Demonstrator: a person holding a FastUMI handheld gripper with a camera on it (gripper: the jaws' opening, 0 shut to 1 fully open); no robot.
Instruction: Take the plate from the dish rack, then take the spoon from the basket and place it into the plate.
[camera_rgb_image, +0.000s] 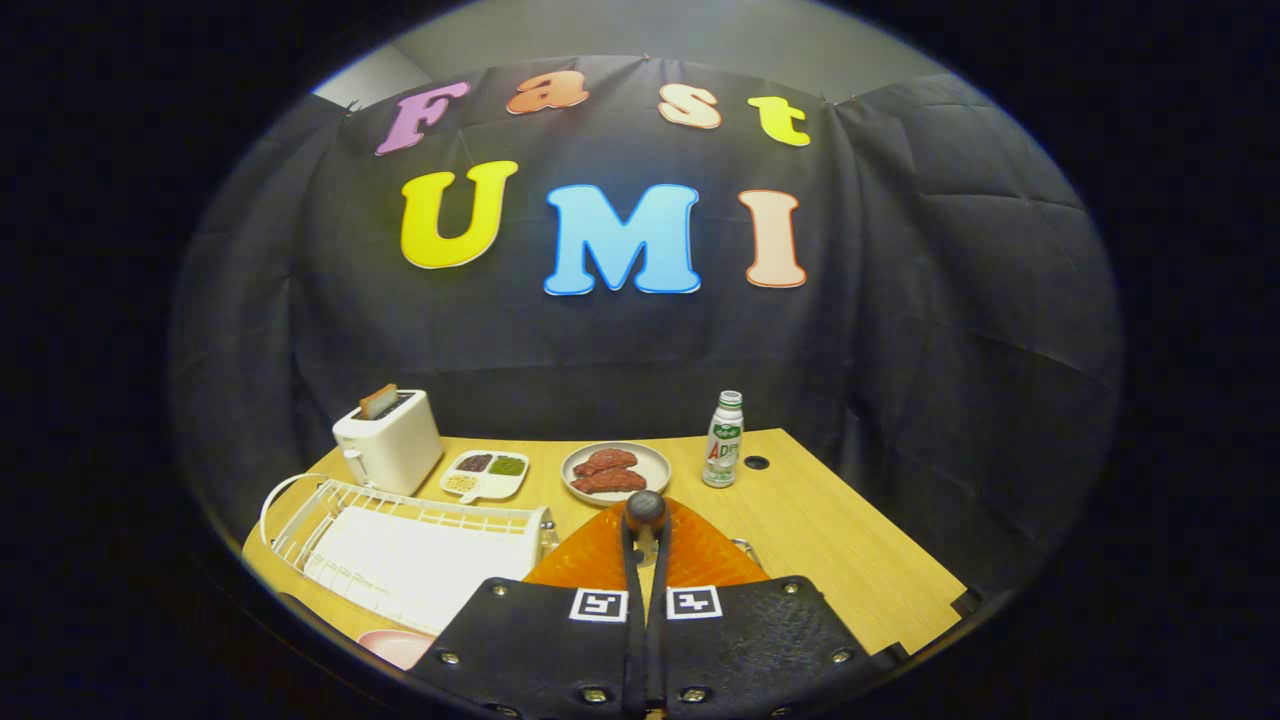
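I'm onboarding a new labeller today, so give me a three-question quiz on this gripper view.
1. True or false: the gripper is shut on the spoon.
2. What sticks out of the toaster? A) a slice of toast B) a fork C) nothing
3. Fill in: the round plate beside the bottle holds pieces of ____.

Key:
1. True: both fingers press on the spoon's handle, with the orange basket just beyond them.
2. A.
3. Meat.
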